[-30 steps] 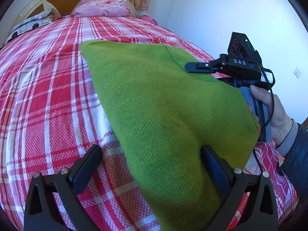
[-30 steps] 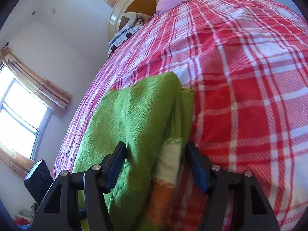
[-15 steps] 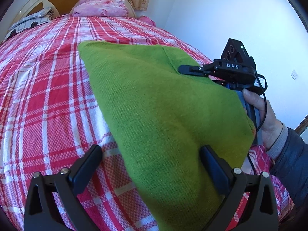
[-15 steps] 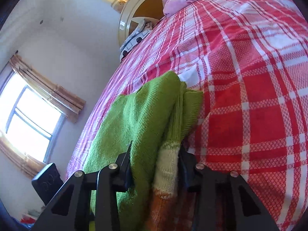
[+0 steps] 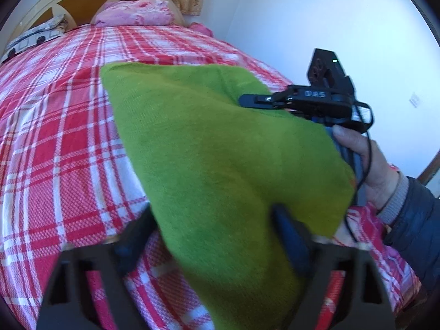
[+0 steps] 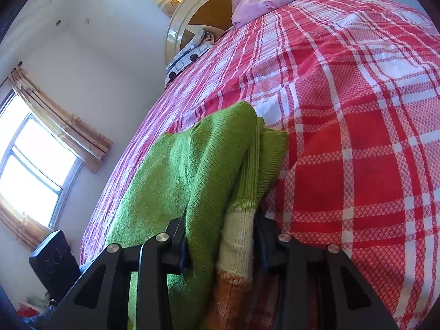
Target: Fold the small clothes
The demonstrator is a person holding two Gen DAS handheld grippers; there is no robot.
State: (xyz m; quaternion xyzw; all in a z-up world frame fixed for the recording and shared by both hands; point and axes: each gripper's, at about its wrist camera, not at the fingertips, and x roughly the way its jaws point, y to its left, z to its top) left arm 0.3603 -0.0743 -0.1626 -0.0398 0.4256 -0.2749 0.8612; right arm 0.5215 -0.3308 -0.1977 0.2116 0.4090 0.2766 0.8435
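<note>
Both grippers are matte black plastic. The right gripper (image 6: 220, 250) has triangular cut-out finger arms fixed with silver screws. Its body carries white lettering, a small green light and a black cable looping down past the right hand (image 5: 368, 165). That wrist wears a grey ribbed cuff (image 5: 396, 200) under a dark blue jacket sleeve (image 5: 418, 231).
</note>
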